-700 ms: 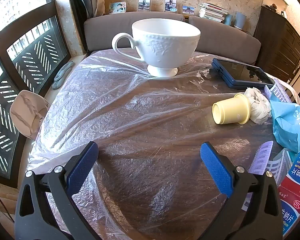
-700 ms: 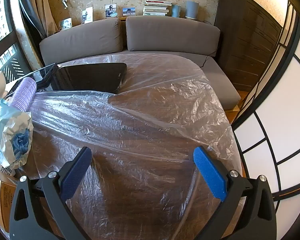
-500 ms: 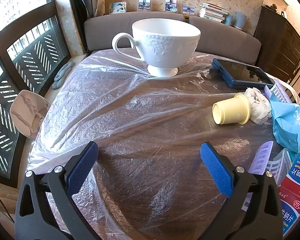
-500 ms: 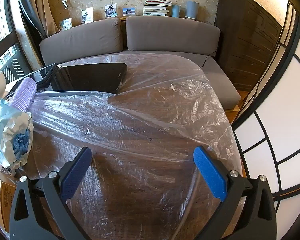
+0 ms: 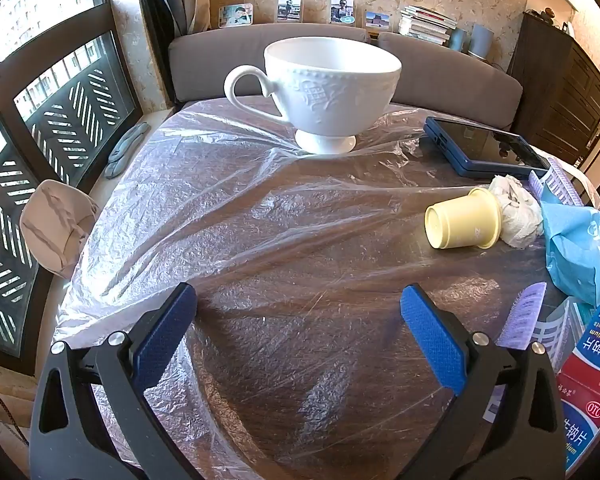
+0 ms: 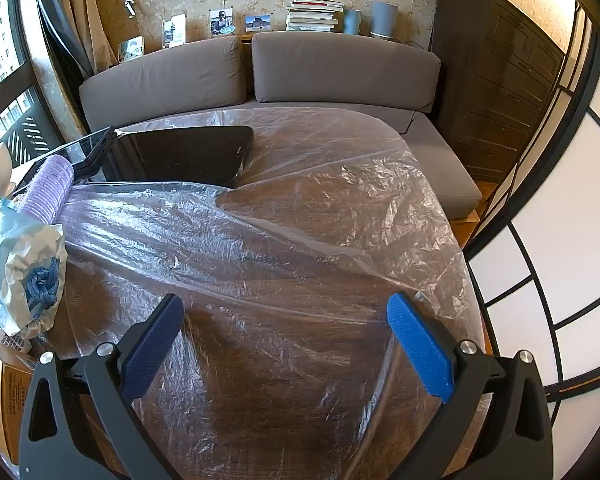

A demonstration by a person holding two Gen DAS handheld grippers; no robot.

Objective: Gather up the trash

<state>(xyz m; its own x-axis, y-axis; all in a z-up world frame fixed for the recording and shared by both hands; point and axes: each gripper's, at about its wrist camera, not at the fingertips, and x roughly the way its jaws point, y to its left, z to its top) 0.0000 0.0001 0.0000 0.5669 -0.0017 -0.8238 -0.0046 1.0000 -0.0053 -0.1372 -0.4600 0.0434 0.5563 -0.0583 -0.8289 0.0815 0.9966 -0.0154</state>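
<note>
Above the plastic-covered counter (image 5: 260, 208) nothing has changed: both the left tool (image 5: 298, 332) and the right tool (image 6: 286, 330) stay wide open and empty. Collecting has not begun; the yellow cup (image 5: 462, 222) and crumpled tissue (image 5: 518, 210) lie touching, ahead and right of the left tool.

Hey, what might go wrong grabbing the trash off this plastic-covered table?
1. The yellow cup lies on its side, so it may roll away when nudged.
2. The crumpled tissue touches it and sits near the tablet, which could get knocked.
3. The loose plastic sheet may snag the open left gripper.
</note>
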